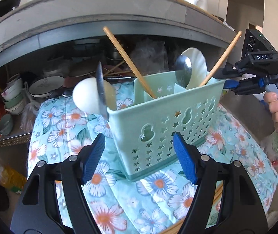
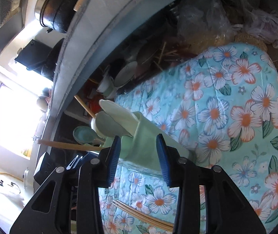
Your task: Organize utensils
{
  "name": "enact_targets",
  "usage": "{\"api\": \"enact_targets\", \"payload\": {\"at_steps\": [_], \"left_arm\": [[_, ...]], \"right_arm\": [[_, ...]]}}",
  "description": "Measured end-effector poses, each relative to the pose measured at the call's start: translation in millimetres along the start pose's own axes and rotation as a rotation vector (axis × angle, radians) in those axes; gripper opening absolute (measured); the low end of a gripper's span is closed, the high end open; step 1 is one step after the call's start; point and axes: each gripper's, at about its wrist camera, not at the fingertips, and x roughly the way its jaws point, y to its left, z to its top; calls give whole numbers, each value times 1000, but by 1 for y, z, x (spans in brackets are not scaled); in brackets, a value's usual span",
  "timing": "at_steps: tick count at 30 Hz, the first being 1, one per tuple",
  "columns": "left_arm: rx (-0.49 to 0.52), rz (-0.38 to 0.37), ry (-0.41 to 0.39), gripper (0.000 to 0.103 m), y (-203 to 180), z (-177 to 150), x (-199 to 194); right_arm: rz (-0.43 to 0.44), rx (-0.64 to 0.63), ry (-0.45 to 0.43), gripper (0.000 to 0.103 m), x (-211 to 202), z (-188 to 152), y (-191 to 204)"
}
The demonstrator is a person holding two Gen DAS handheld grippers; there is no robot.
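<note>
A pale green perforated utensil caddy stands on a floral cloth. It holds two wooden chopsticks, a metal spoon, white ceramic spoons and a grey blade-like utensil. My left gripper is open and empty, just in front of the caddy's near corner. My right gripper is open with its fingers either side of the caddy's end; in the left wrist view it sits at the caddy's right end. Loose chopsticks lie on the cloth near me.
A grey shelf edge overhangs behind the caddy. Under it are stacked bowls, plates and plastic bags. A black pot sits on top. An oil bottle stands on the floor at left.
</note>
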Motion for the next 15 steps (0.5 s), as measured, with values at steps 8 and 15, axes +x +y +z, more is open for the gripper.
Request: {"api": "enact_targets", "payload": {"at_steps": [8, 15], "left_arm": [[-14, 13, -22, 68, -2, 2, 9], [-82, 90, -84, 68, -7, -13, 2]], "right_arm": [[-29, -92, 46, 28, 3, 5, 10], [-75, -221, 79, 26, 17, 16, 29]]}}
